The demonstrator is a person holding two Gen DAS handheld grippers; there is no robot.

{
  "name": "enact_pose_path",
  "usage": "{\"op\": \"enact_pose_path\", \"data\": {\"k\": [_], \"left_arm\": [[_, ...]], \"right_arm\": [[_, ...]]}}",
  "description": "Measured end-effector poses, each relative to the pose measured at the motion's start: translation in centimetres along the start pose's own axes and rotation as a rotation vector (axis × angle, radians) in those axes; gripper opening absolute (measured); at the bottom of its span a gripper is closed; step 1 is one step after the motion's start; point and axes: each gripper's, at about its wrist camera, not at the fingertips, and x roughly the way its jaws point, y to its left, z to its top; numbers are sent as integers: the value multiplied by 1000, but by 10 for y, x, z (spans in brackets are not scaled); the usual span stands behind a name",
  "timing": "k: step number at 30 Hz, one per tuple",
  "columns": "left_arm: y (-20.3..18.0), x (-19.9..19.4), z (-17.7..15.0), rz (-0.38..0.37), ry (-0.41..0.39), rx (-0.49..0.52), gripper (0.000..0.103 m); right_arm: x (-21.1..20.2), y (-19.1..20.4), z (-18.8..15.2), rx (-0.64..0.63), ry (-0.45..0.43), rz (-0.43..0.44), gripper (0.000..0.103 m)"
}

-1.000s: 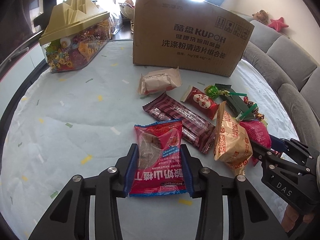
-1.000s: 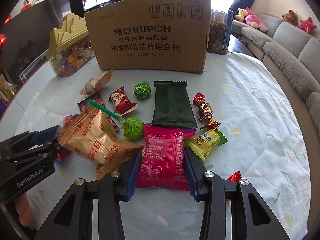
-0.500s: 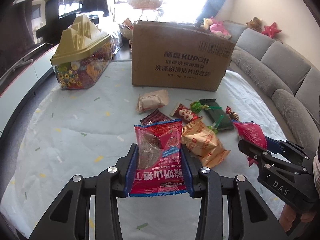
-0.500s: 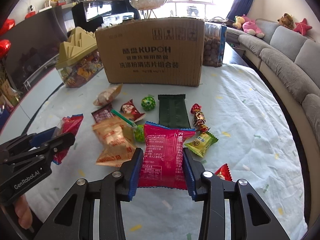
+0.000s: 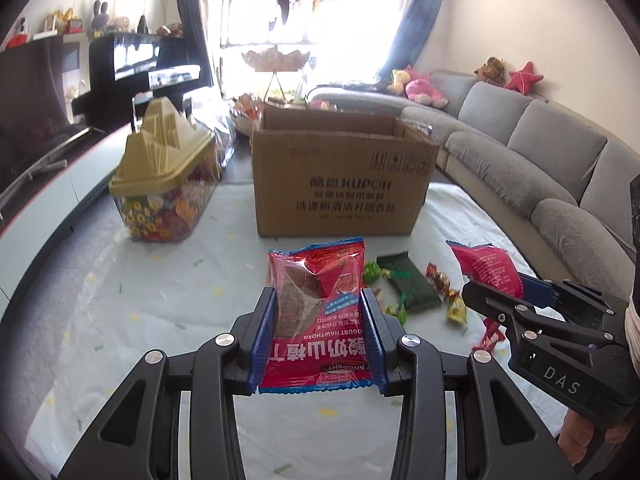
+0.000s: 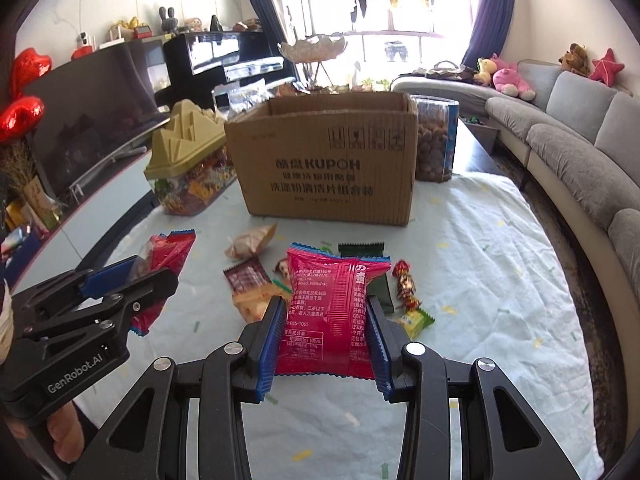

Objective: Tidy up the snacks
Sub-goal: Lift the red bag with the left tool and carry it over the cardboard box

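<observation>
My left gripper is shut on a red hawthorn snack packet, held above the white tablecloth. My right gripper is shut on a second red snack packet, back side up, also lifted. Each gripper shows in the other's view: the right one at the right edge, the left one at the left edge, both with their packets. An open cardboard box stands upright ahead of both. Loose snacks remain on the cloth: a dark green bar, wrapped candies, an orange biscuit bag.
A clear candy container with a gold mountain-shaped lid stands left of the box. A jar of brown snacks is behind the box's right corner. A grey sofa curves along the right side. The table's edge runs along the left.
Both grippers have risen with their red packets, and the views have tilted up. The box's open top and the room behind now show; the snacks on the cloth look farther away.
</observation>
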Motion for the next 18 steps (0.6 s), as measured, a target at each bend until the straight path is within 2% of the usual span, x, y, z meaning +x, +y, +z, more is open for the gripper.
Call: {"op": "enact_pose_path", "data": {"k": [7, 18], "left_arm": [[0, -1, 34, 0, -70, 27, 40], [-7, 10, 92, -26, -118, 81, 40]], "right_arm": [[-1, -3, 29, 2, -60, 13, 40], [3, -8, 82, -18, -121, 19, 40]]}}
